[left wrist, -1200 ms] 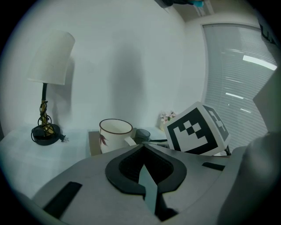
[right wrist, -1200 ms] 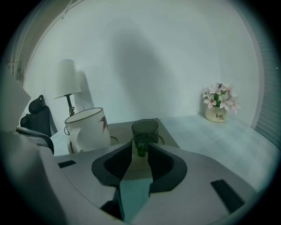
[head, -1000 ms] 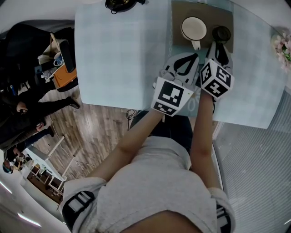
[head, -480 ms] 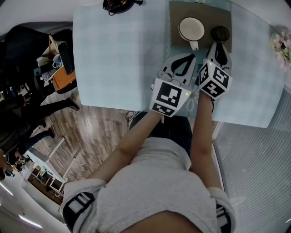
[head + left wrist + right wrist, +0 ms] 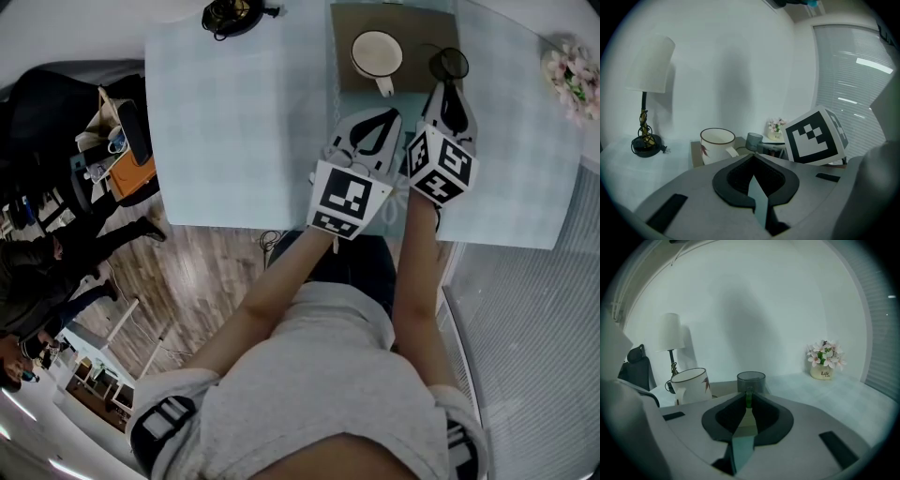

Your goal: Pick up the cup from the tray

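A brown tray (image 5: 417,26) lies at the table's far side with a white mug (image 5: 377,53) on it. To the mug's right is a small dark see-through cup (image 5: 449,64). My right gripper (image 5: 443,87) reaches to the cup's near side. Its jaws have just been closing and now pinch a green piece on the cup's near side (image 5: 748,399); the cup (image 5: 751,380) stands just past the tips. Whether the cup's base rests on the tray is hidden. My left gripper (image 5: 382,114) hovers shut and empty short of the mug (image 5: 716,145).
A lamp (image 5: 647,117) stands at the table's far left, its base (image 5: 230,14) near the far edge. A small flower pot (image 5: 824,359) sits at the far right. The table's near edge (image 5: 281,220) runs under my wrists. People and bags are on the floor at the left.
The right gripper's jaws have narrowed onto the cup, and gripper and cup have shifted slightly away from the mug. The left gripper has stayed put. The head view has drifted a little.
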Demonstrator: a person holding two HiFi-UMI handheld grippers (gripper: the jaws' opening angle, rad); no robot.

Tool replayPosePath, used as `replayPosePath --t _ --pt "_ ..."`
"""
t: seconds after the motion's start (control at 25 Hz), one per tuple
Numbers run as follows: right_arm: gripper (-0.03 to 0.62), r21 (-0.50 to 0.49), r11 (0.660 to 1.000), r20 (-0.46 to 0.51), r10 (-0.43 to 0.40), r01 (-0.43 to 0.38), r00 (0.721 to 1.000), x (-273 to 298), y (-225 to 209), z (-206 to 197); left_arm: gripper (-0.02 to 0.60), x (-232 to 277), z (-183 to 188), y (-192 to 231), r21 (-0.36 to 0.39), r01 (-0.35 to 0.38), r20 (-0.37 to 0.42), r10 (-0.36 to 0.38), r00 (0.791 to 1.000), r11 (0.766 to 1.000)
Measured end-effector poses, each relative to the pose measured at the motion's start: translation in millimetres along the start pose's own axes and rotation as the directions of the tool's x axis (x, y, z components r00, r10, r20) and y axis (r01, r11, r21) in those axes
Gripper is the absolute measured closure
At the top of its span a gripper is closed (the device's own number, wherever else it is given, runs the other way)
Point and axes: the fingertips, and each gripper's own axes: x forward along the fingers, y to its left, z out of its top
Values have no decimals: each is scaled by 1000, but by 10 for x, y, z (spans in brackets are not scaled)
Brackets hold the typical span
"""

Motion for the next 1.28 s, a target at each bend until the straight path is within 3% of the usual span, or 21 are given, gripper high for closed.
replayPosePath --t 0.56,1.28 --pt "554 67 994 -27 -88 90 996 -686 -308 -301 575 -115 -10 -508 59 98 9 -99 995 993" --pt "554 88 992 -137 -82 95 987 -759 -334 -918 575 -112 -410 -664 46 125 -64 -122 991 991"
